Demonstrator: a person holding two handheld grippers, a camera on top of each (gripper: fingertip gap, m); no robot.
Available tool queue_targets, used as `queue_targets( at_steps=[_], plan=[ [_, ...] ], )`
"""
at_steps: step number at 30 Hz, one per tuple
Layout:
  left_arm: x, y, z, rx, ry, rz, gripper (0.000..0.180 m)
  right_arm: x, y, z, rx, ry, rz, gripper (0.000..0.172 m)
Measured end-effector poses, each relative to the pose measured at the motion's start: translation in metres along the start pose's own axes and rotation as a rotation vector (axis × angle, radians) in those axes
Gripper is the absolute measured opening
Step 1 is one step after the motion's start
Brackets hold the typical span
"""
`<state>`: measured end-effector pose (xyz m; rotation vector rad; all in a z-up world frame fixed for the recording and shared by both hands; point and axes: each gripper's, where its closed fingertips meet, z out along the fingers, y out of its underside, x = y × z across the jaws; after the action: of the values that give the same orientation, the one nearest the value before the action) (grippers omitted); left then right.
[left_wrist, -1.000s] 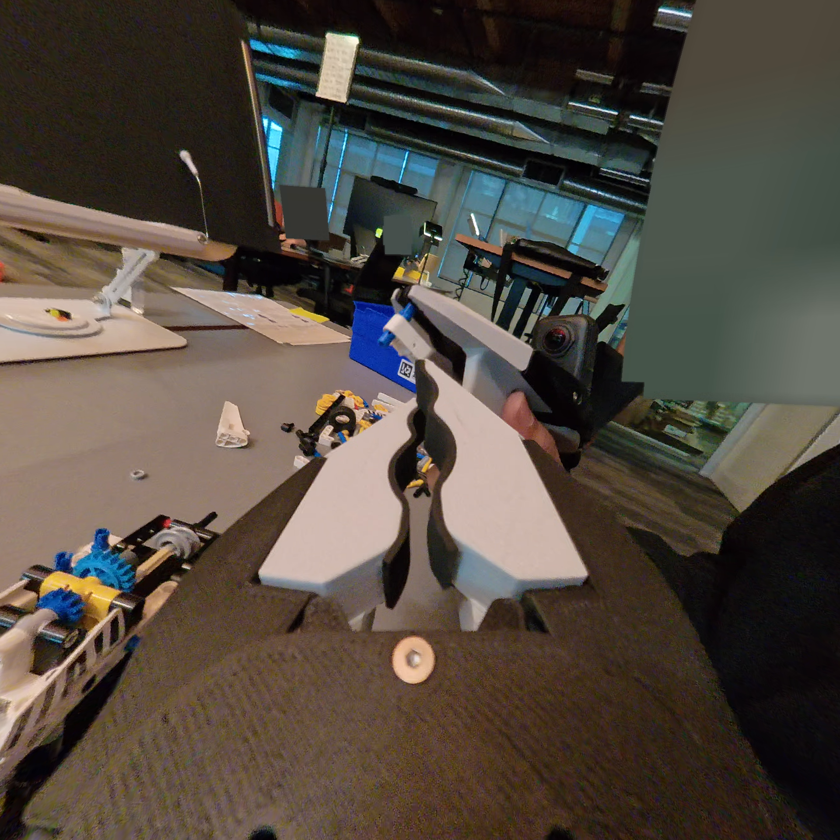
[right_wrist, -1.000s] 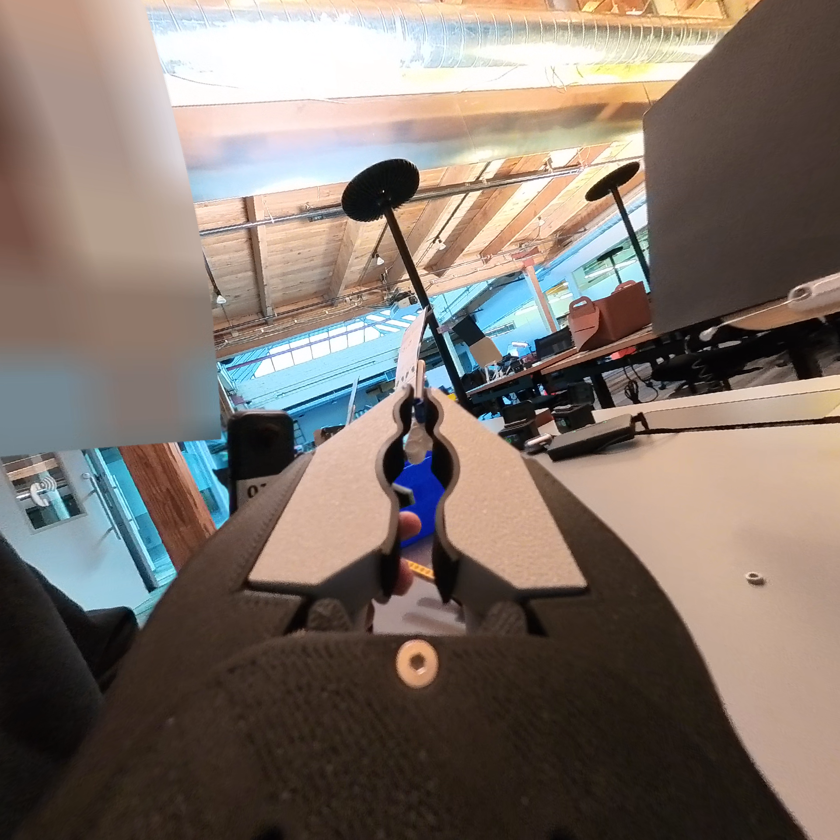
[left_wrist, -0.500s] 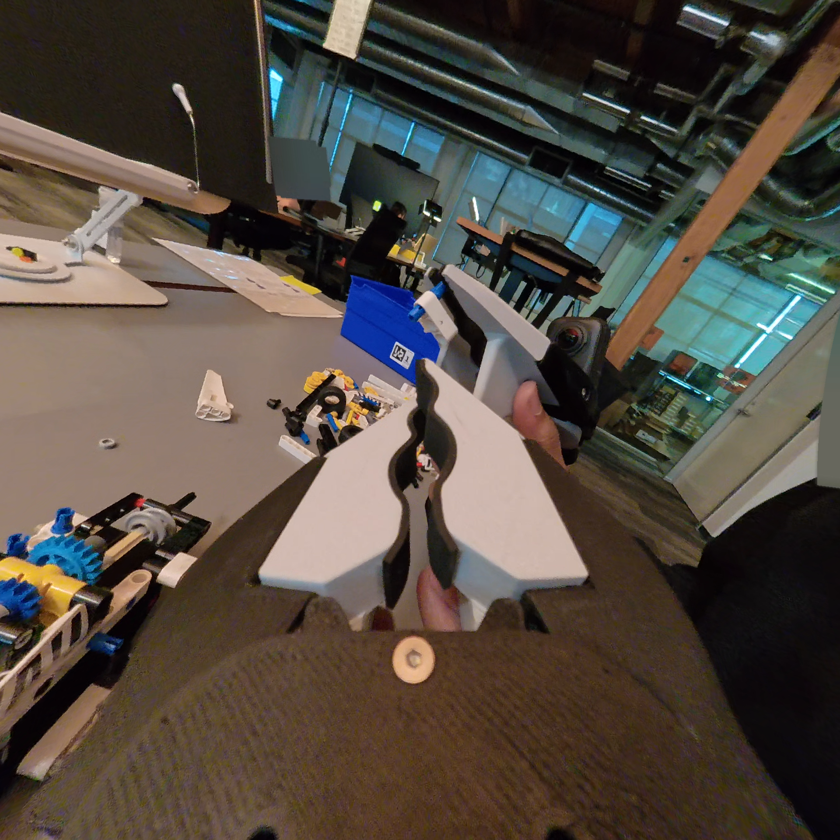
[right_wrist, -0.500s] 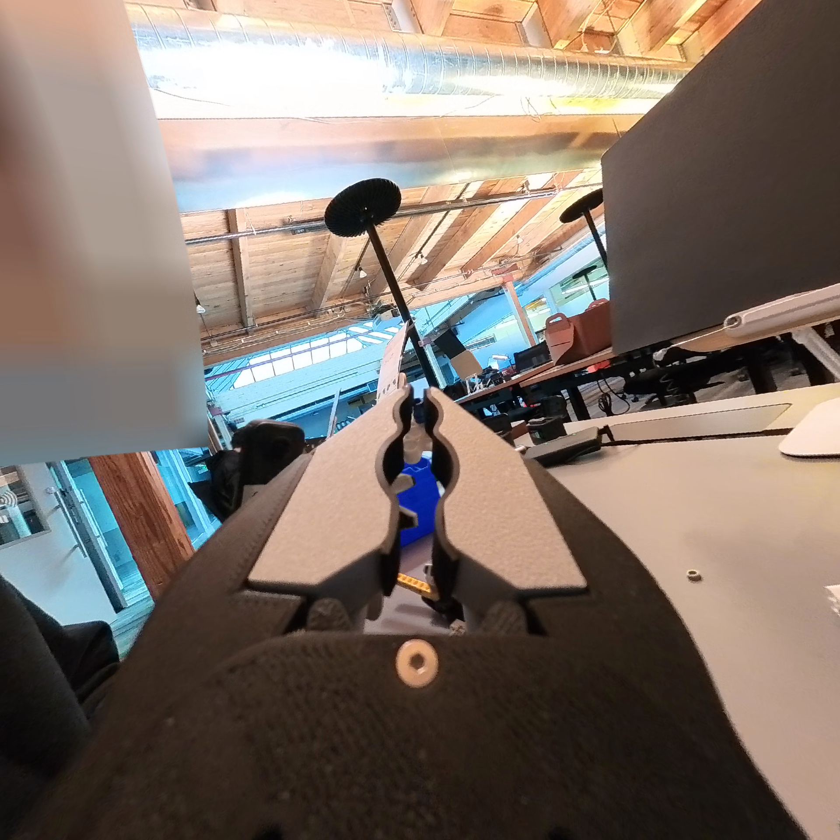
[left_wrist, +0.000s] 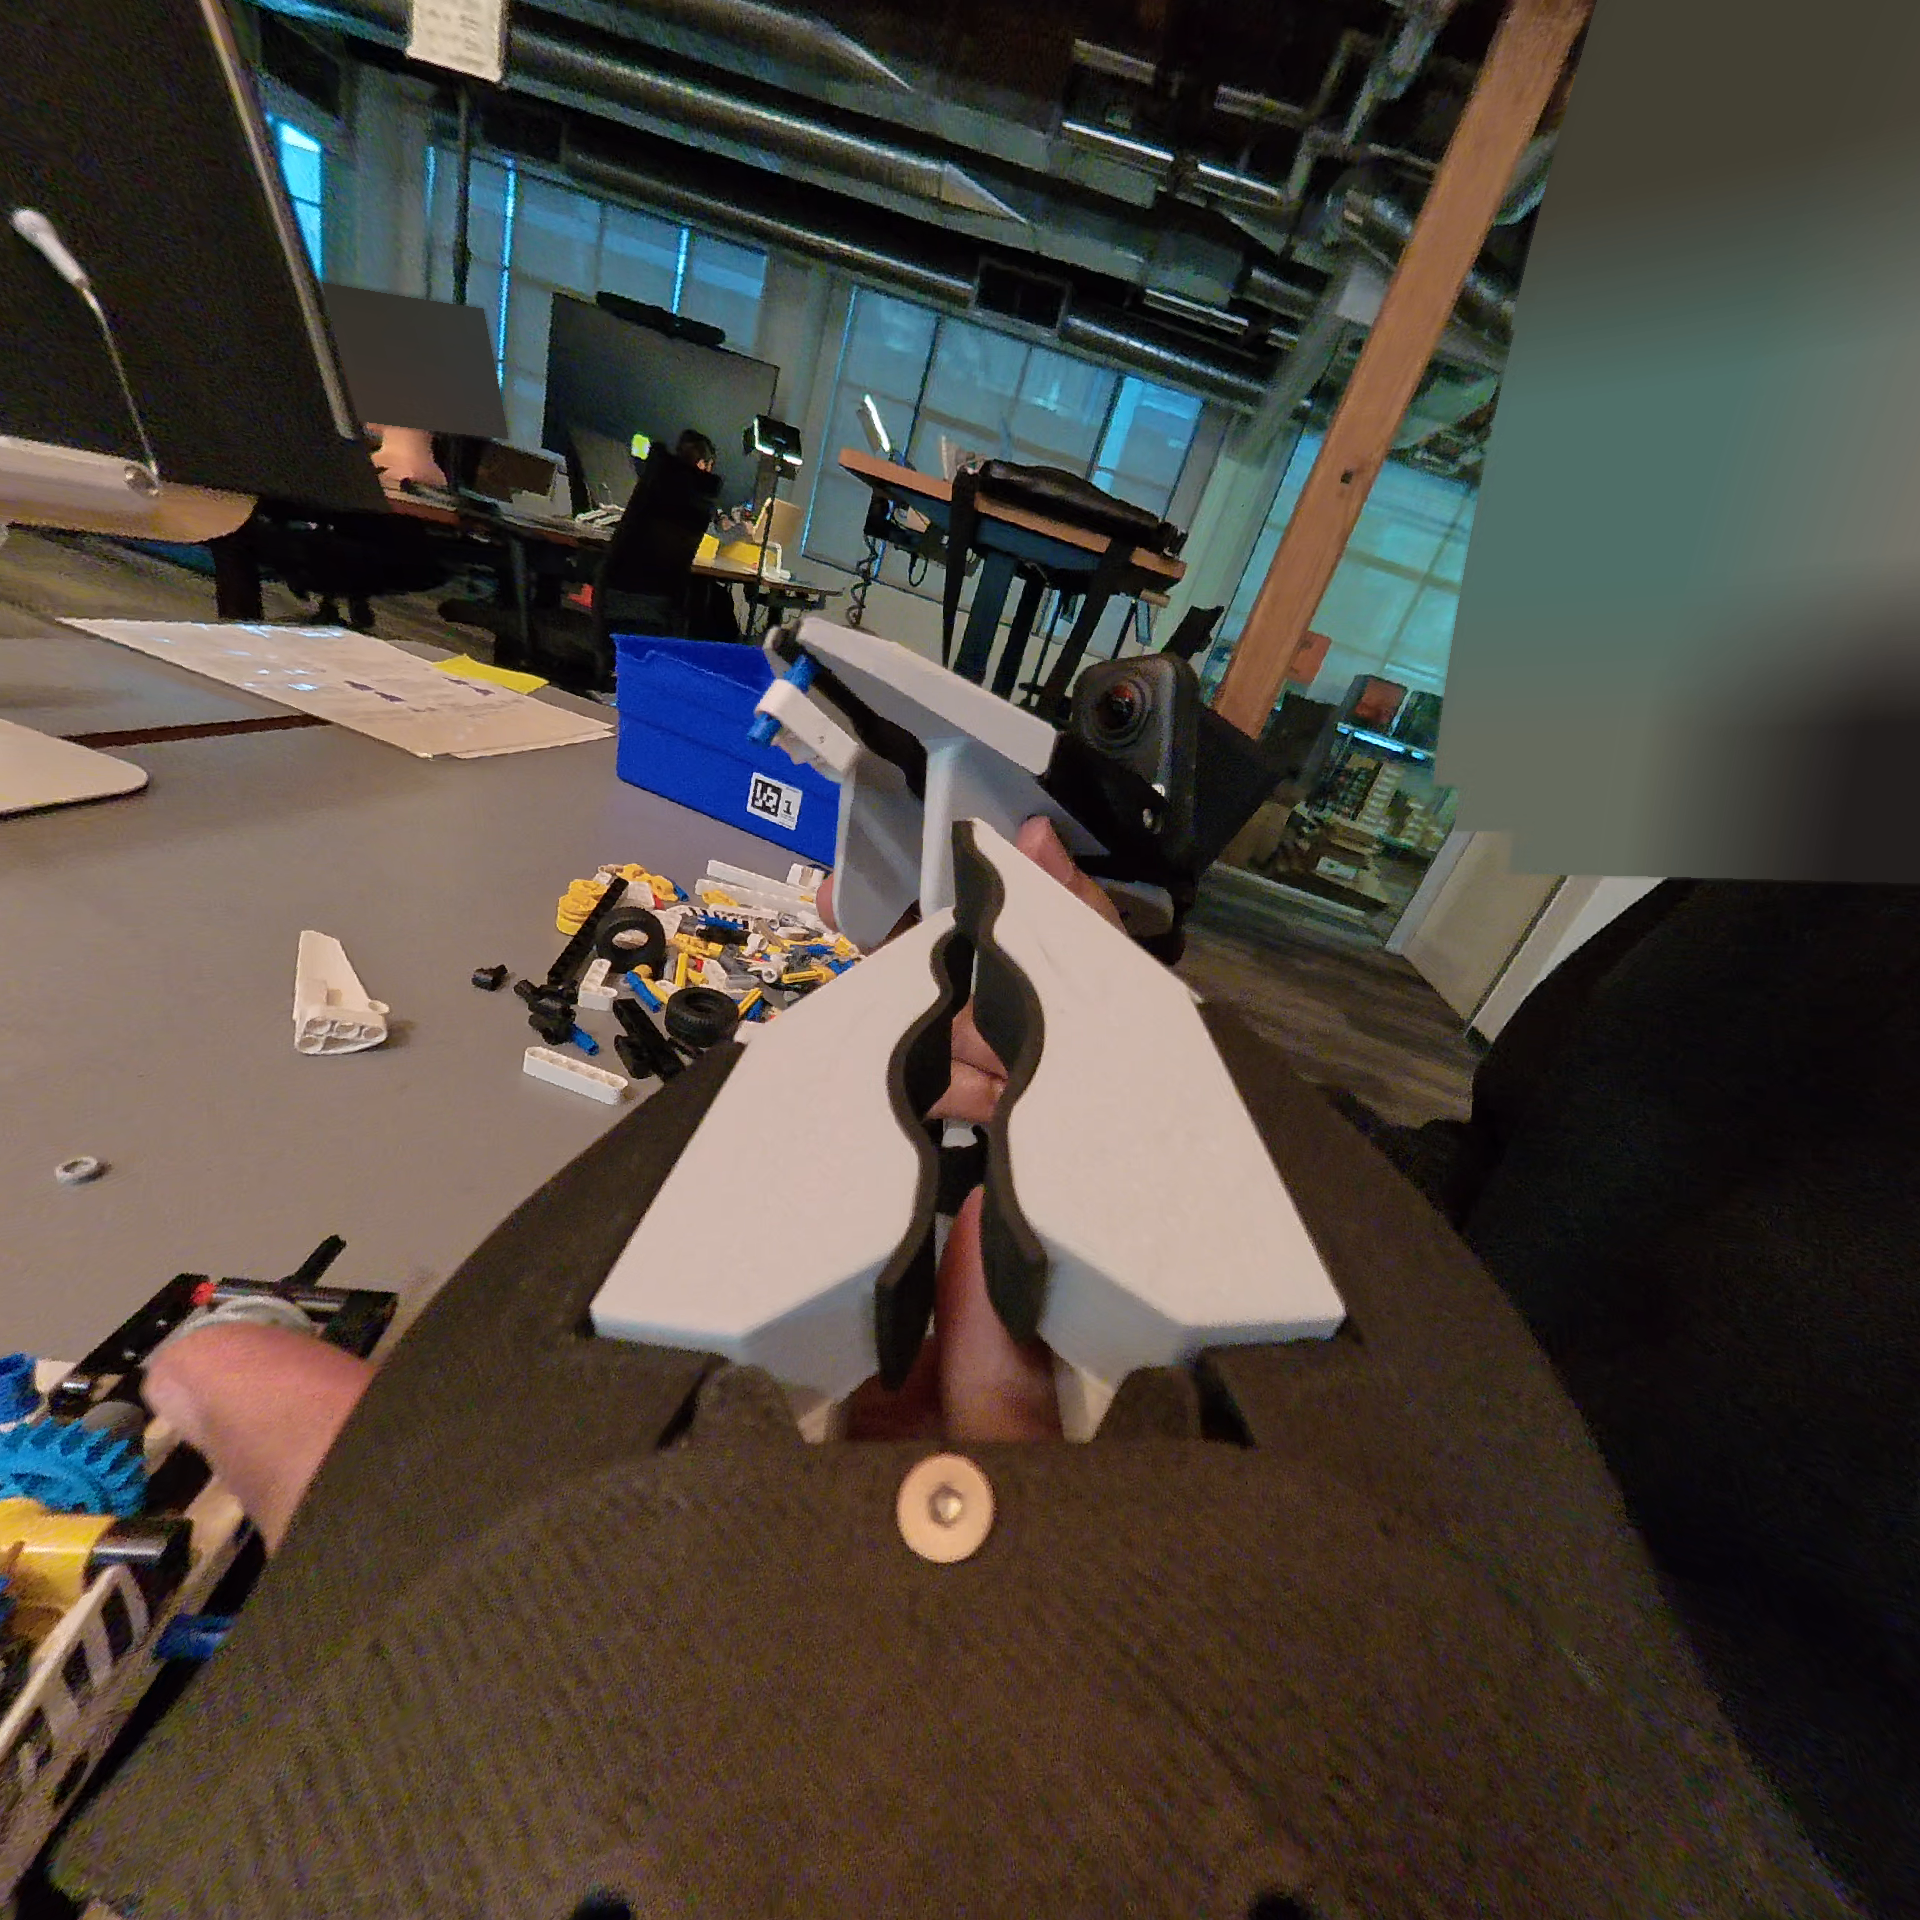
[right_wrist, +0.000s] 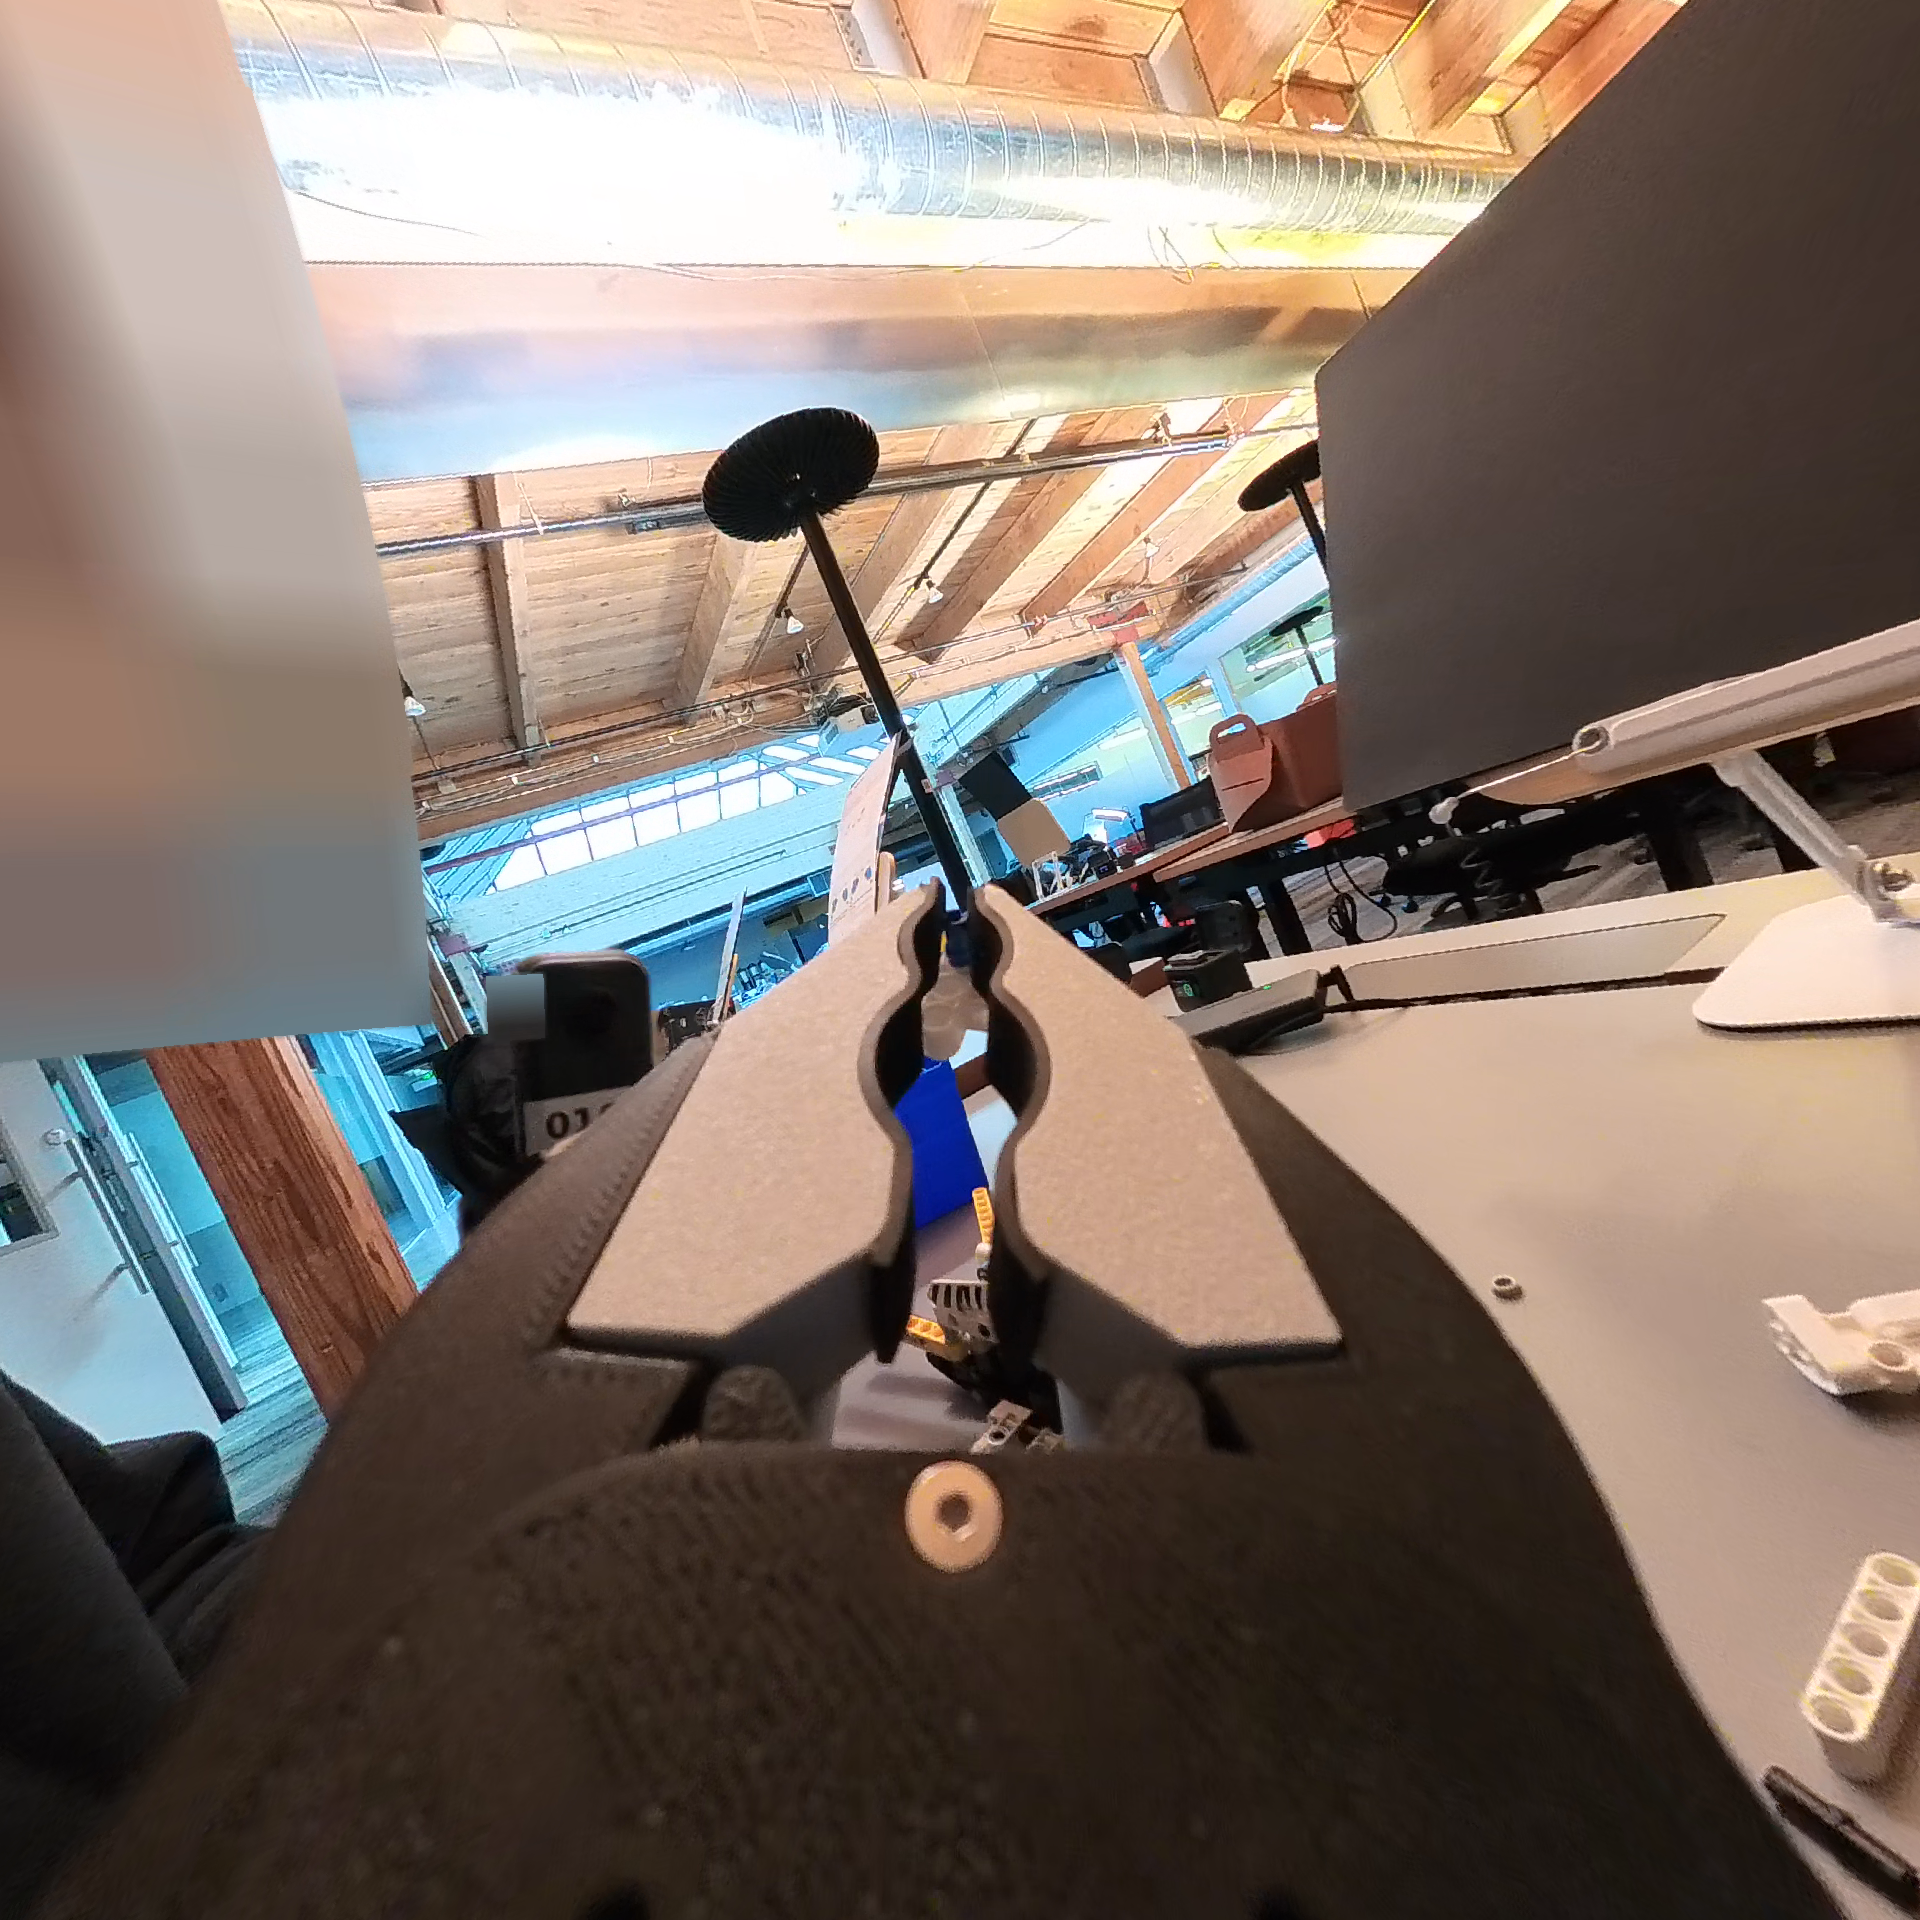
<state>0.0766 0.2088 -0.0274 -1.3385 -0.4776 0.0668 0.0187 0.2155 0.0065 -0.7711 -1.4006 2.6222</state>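
Left gripper (left_wrist: 961, 883) pressed together, bare. Right gripper (left_wrist: 795, 696) pinching a white piece (left_wrist: 805, 724) with blue pin (left_wrist: 790, 691). Best kept pinched firmly, pin (right_wrist: 961, 940) level.

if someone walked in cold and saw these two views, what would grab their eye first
Probably the right gripper, raised above the grey table in the left wrist view and pinching a small white piece with a blue pin at its tips. Just below it lies a bright scatter of yellow, black and white building parts in front of a blue bin. The left gripper sits shut in the foreground, nothing visible between its tips.
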Motion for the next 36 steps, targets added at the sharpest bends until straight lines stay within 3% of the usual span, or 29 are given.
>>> queue_targets(
  at_steps=[4,7,9,10,11,12,14,18,24,25,27,28,31,36],
  plan=[
    [0.003,0.003,0.001,-0.028,-0.017,0.081,0.0,0.0,0.001,0.0,-0.006,-0.001,0.0,0.002],
    [-0.004,0.025,0.006,-0.171,-0.063,0.118,0.075,0.0,0.001,0.0,-0.009,0.0,0.001,0.002],
    [-0.004,0.014,0.003,-0.091,-0.097,0.133,0.055,0.001,0.001,0.0,-0.01,0.001,0.0,0.001],
    [-0.004,0.016,0.004,-0.113,-0.094,0.145,0.067,0.001,0.001,-0.001,-0.01,0.003,-0.002,0.001],
    [-0.006,0.021,0.007,-0.151,-0.103,0.154,0.091,0.002,0.0,-0.001,-0.009,0.006,-0.005,0.001],
    [-0.008,0.025,0.008,-0.173,-0.112,0.157,0.099,0.002,-0.001,-0.002,-0.008,0.01,-0.008,0.001],
    [-0.013,0.022,0.01,-0.145,-0.139,0.13,0.097,0.004,-0.003,-0.003,-0.007,0.013,-0.01,0.001],
    [-0.016,0.02,0.017,-0.124,-0.132,0.029,0.114,0.004,0.0,-0.004,-0.018,0.003,0.012,0.001],
    [-0.037,0.012,0.015,-0.101,-0.27,-0.035,0.082,-0.001,0.005,-0.001,-0.027,-0.032,0.032,0.002],
    [-0.032,0.002,0.013,-0.034,-0.231,-0.064,0.074,-0.004,0.005,0.0,-0.026,-0.045,0.036,0.001],
    [-0.021,-0.011,0.007,0.051,-0.134,-0.11,0.076,-0.01,0.007,0.002,-0.029,-0.068,0.041,0.002],
    [-0.025,-0.011,0.005,0.046,-0.142,-0.139,0.059,-0.012,0.009,0.003,-0.029,-0.074,0.037,0.001],
    [-0.024,-0.007,0.004,0.023,-0.126,-0.226,0.038,-0.02,0.011,0.005,-0.016,-0.07,-0.017,0.001],
    [-0.011,-0.02,0.002,0.122,-0.064,-0.316,0.035,-0.04,0.011,0.01,0.012,-0.054,-0.226,0.001]
  ],
)
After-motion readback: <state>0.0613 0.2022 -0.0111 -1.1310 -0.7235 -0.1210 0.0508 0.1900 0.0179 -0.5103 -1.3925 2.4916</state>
